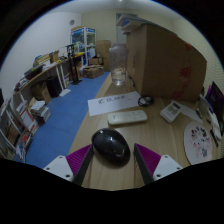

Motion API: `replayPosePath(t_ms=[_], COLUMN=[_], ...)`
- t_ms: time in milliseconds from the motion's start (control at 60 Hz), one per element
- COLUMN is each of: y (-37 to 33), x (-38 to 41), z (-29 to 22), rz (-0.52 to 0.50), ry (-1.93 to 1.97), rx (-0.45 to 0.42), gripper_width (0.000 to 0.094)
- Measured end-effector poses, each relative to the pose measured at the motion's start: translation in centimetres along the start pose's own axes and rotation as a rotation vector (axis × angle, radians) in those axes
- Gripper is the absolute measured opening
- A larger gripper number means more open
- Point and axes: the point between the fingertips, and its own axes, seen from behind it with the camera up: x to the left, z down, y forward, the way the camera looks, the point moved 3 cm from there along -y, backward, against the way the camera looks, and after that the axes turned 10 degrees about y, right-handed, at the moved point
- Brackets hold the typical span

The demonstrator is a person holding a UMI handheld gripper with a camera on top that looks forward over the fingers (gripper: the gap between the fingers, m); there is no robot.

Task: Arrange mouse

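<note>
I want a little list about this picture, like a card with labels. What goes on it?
place: a wooden desk in a room with shelves
main thing: black mouse
mouse position: flat on the desk, between the fingers with a gap at each side
gripper: open, not pressing on the mouse
just beyond the mouse: a white flat device
farther back: a white paper sheet and a clear water jug
beside the jug: a big cardboard box
floor: blue

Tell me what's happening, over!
Tool open. Black rounded computer mouse on wooden table, between the pads, ungripped. Flat white remote lies beyond it.
</note>
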Motion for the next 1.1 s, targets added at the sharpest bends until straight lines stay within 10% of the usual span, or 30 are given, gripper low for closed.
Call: replayPosePath(t_ms=[300,350,817,1100], y=[2.0,2.0,-1.1,-14.8], x=[0.3,0.3,1.2,-9.6], z=[-1.8,-1.7,0.0,-18.9], rz=[-0.044,-0.024,0.035,-0.036], ry=[-0.036,-0.027,0.054,0.012], rx=[-0.024,-0.033,0.015,-0.399], gripper_width=[0.0826,0.0657,0.0415,0.0415])
